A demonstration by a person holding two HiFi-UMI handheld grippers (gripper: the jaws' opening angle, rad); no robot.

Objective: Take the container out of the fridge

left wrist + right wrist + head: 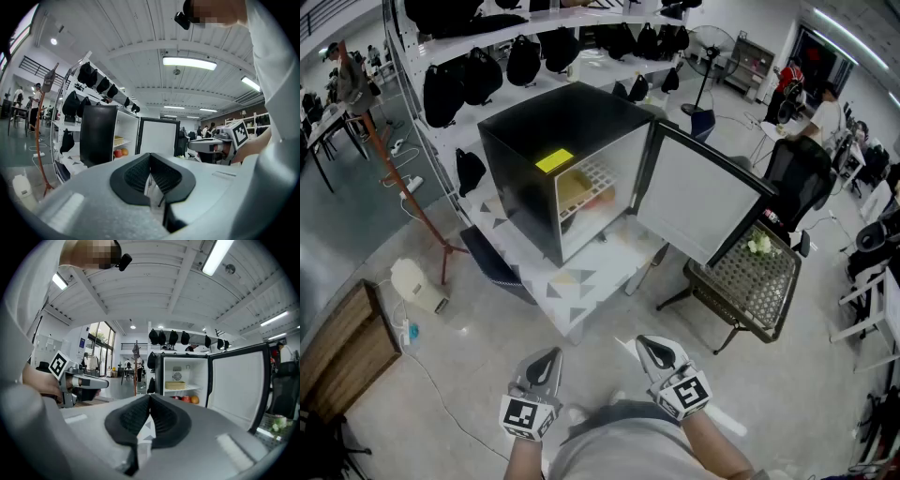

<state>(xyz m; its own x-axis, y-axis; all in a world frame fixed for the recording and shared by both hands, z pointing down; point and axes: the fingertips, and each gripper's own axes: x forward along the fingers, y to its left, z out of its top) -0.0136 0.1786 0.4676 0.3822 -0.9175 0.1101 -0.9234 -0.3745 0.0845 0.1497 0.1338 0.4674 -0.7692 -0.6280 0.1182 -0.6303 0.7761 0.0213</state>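
Fridge [553,159] door [698,197] open. Container [175,385] on fridge's upper shelf, untouched. Your left gripper [546,361] and right gripper [654,349] well short of fridge, jaws pressed together, empty. Reach, grasp, withdrawal all left.

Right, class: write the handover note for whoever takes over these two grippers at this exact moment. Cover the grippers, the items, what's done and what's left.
Left gripper: shut, empty, held low, well short of the fridge.
Right gripper: shut, empty, level with the left one.
Items: the fridge stands on a low table with its door swung open. The container sits inside, above the fruit.
Done: door open.
Left: reach in, grip the container, bring it out.
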